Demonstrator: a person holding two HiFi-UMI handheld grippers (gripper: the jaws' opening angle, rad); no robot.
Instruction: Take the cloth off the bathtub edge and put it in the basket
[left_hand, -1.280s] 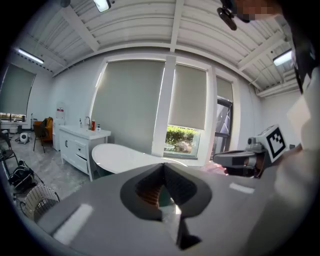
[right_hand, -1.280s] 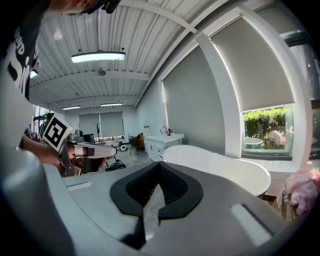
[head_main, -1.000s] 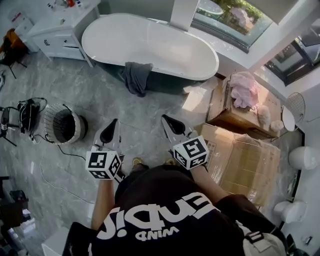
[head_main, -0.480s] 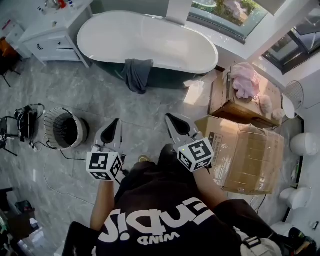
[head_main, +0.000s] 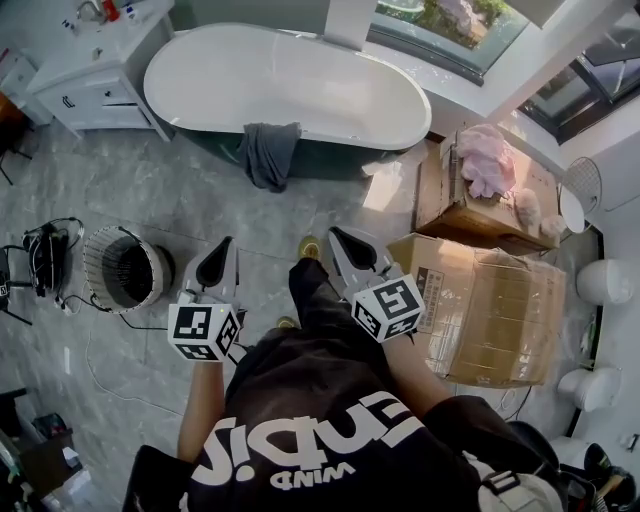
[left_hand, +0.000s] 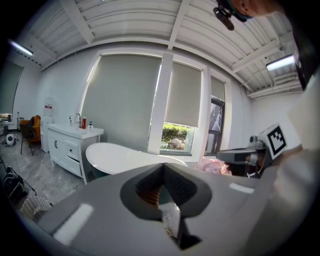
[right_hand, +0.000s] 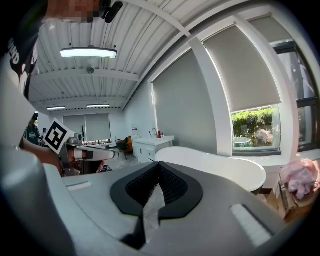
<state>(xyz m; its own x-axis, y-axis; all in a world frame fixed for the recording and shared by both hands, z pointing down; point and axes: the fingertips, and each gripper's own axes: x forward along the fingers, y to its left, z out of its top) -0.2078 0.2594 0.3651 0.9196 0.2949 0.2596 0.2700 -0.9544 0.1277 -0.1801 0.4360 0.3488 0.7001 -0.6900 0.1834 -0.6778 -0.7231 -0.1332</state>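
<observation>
So, left claw (head_main: 226, 243): pressed together with nothing in it, held over the floor well short of the bathtub (head_main: 330, 135)
Right claw (head_main: 336, 233): pressed together and empty too, level with the left one, just right of your forward leg (head_main: 308, 285)
Cloth (head_main: 268, 152): dark grey, draped over the near edge of the bathtub toward its left end, hanging down the outside; not yet touched
Basket (head_main: 96, 250): round wire one on the floor at your near left, well apart from the bathtub, dark inside
Risk, claws: reach the cloth with them pressed together and you will only nudge it; I judge it could slide off the edge to the floor or into the bathtub
Risk, grip: pinch only a loose fold and the rest may drag or slip on the carry
Risk, floor: a black cable (head_main: 150, 322) runs by the basket and could catch your foot or tip the basket as you step across
Hidden: neither claw's own view shows the cloth; the claw bodies cover the bathtub's near edge
Hard to make out: how far the cloth hangs inside the bathtub, and whether anything lies in the basket
</observation>
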